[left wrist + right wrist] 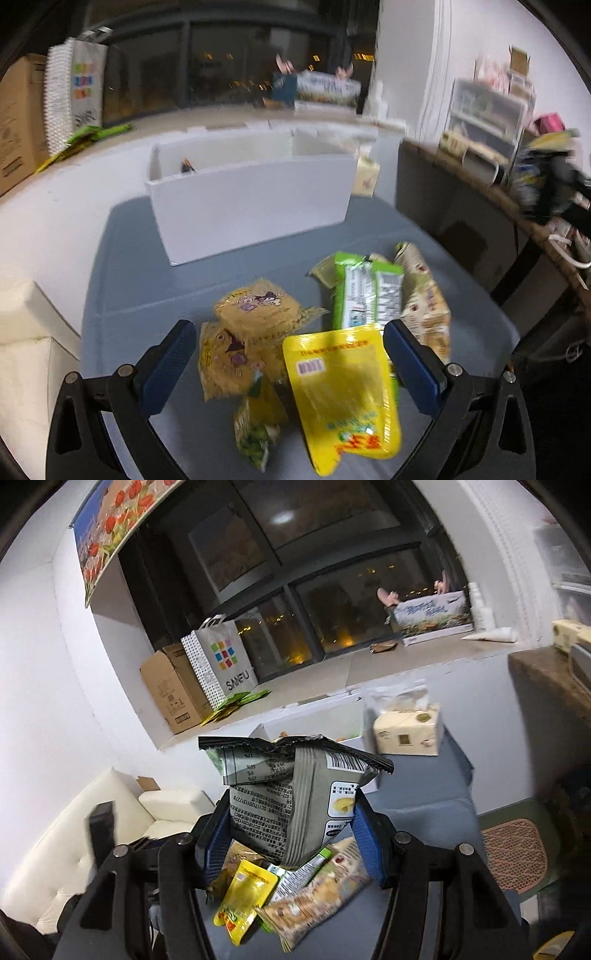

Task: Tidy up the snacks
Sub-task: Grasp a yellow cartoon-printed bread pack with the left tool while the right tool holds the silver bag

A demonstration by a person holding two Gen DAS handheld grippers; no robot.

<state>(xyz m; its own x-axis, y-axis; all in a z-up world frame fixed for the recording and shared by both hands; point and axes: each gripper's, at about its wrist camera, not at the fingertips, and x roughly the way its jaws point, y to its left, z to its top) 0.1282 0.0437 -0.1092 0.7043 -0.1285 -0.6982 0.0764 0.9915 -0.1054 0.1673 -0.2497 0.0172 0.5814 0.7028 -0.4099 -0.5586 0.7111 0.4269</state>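
Snacks: the grey chip bag, light, crinkly and crushable, sits clamped mid-body in the right gripper; the left gripper gapes over the slick yellow pouch, lower centre.

- Cardboard box on the window sill, touching a white paper bag.
- Tissue pack on the table.
- Cream sofa beside it.
- Dark window.
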